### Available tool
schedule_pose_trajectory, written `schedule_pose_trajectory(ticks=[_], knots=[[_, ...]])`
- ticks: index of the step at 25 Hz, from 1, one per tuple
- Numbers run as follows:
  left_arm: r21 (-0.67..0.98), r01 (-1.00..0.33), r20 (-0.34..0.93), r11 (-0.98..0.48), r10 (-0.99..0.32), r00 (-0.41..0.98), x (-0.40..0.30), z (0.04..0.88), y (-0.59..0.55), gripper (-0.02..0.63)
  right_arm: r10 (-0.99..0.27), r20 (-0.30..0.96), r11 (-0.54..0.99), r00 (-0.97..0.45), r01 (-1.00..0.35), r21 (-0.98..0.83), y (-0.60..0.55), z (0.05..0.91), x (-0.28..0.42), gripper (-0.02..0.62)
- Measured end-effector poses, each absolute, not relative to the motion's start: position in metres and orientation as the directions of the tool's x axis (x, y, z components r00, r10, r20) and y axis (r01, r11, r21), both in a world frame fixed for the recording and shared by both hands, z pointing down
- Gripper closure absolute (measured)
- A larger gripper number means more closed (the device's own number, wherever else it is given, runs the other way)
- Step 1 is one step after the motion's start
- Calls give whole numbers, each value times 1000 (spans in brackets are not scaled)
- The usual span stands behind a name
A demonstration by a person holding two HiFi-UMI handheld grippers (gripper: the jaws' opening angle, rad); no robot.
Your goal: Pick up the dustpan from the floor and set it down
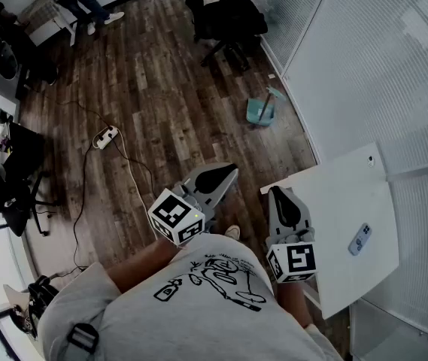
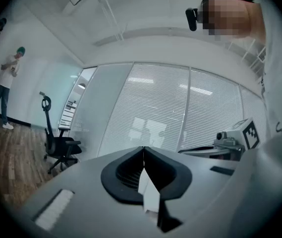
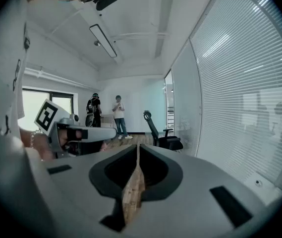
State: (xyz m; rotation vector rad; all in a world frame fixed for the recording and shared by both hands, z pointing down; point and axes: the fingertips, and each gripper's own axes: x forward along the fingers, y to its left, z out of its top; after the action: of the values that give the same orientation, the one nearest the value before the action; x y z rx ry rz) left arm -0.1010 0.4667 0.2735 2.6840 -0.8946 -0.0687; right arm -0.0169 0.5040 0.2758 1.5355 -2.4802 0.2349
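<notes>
Teal plastic dustpan [image 1: 261, 111] sits on the grainy wood-plank floor [image 1: 161, 104], well apart from the grey left gripper [image 1: 223, 174] and right gripper [image 1: 280, 196], both pinched closed on nothing.

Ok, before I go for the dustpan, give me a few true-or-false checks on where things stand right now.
1. The dustpan sits on the wooden floor near the glass wall. True.
2. The right hand-held gripper already holds the dustpan. False: its jaws are shut with nothing between them.
3. The left hand-held gripper is shut and empty. True.
4. A phone lies on the floor beside the dustpan. False: the phone lies on the white table.
5. A black office chair stands on the floor beyond the dustpan. True.
</notes>
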Motion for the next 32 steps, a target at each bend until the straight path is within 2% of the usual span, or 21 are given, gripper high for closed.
schedule_pose_trajectory(ticks=[10,18,25,32], knots=[[318,-576,61,-753,-591,805,-119,283,470,604,-852,282,450,-440,-892,-33,503,288,-36,578],[327,-594,62,-735,-611,789,-179,286,461,603,-850,296,437,-435,-897,-62,495,294,-87,578],[303,-603,82,-738,-610,788,-220,302,463,603,-875,291,379,-387,-921,-84,498,307,-114,578],[306,-609,85,-732,-616,783,-232,301,448,604,-899,303,307,-316,-948,-79,492,310,-106,578]])
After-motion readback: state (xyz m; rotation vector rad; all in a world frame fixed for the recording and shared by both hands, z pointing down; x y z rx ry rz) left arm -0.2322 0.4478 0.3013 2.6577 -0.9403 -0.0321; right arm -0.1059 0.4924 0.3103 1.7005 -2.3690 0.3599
